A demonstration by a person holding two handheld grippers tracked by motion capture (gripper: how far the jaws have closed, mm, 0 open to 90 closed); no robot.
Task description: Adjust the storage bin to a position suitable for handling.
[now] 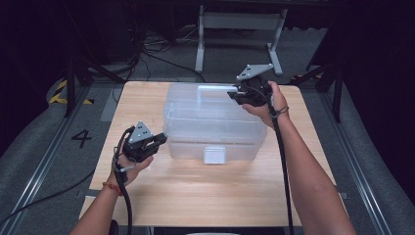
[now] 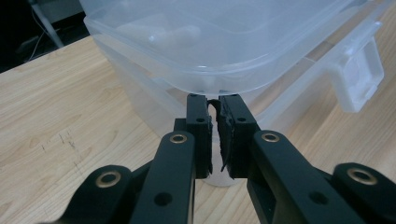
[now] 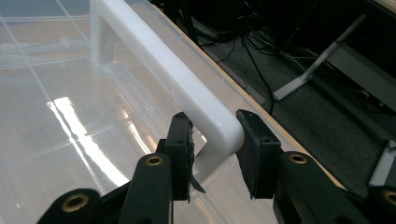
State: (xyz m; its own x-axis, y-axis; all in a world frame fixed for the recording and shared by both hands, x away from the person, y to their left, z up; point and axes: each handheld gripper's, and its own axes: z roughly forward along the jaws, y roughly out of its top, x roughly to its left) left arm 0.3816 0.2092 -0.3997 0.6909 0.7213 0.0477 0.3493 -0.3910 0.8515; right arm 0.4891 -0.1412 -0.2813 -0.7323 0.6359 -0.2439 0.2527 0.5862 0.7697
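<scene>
Dim room with grey carpeted floor, marked with a painted "4" and yellow-black hazard tape at far left. Metal floor rails along both sides of the worktop. White frame legs beyond the far edge, with loose cables on the floor beside them.

One light wooden worktop, rectangular, bare across its near half and down both side strips; plenty of free wood in front of the bin, less behind it.

One clear plastic storage bin with lid on, at the middle of the far half, near the far edge, well apart from the left and right edges. One white latch on its near side. One white handle on the lid.

Two hands, two tools. Left tool at the bin's near left corner, just under the lid rim; jaws pressed together in the left gripper view, only a torn strip of pad showing in the slit, lid edge just above the tips and not between them. Right tool at the far right of the lid, jaws clamped on the corner of the white handle, pads against both sides.
</scene>
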